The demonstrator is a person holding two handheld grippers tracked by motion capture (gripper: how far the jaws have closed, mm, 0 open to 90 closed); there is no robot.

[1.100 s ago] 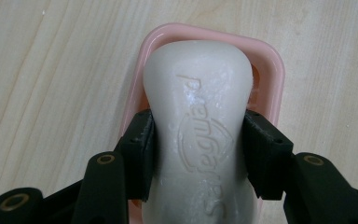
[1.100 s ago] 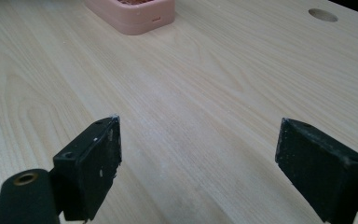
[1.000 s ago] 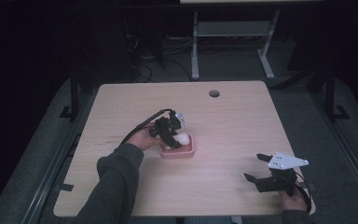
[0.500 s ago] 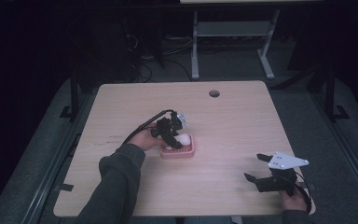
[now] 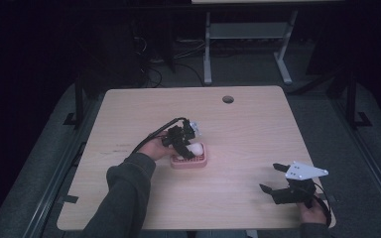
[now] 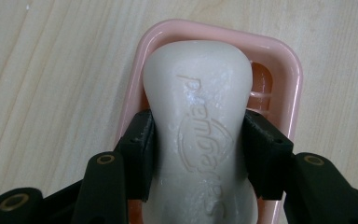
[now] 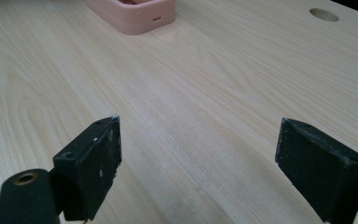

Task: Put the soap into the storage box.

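A white bar of soap (image 6: 198,126) with embossed lettering lies over a pink soap dish (image 6: 286,74) on the wooden table. My left gripper (image 6: 198,154) is shut on the bar, one black pad pressed on each of its long sides. In the high view the left gripper (image 5: 184,144) sits above the soap dish (image 5: 198,162) near the table's middle, with the soap (image 5: 195,148) pale between its jaws. My right gripper (image 5: 270,178) rests near the front right corner, jaws wide apart with nothing between them. Its own view shows the right gripper (image 7: 198,154) over bare wood, the dish (image 7: 135,14) far off.
The light wooden table (image 5: 258,129) has a round cable hole (image 5: 227,99) near its back edge. Behind the table stands a metal frame (image 5: 243,34) on a dark floor with cables. A dark sleeve (image 5: 124,193) comes in from the bottom left.
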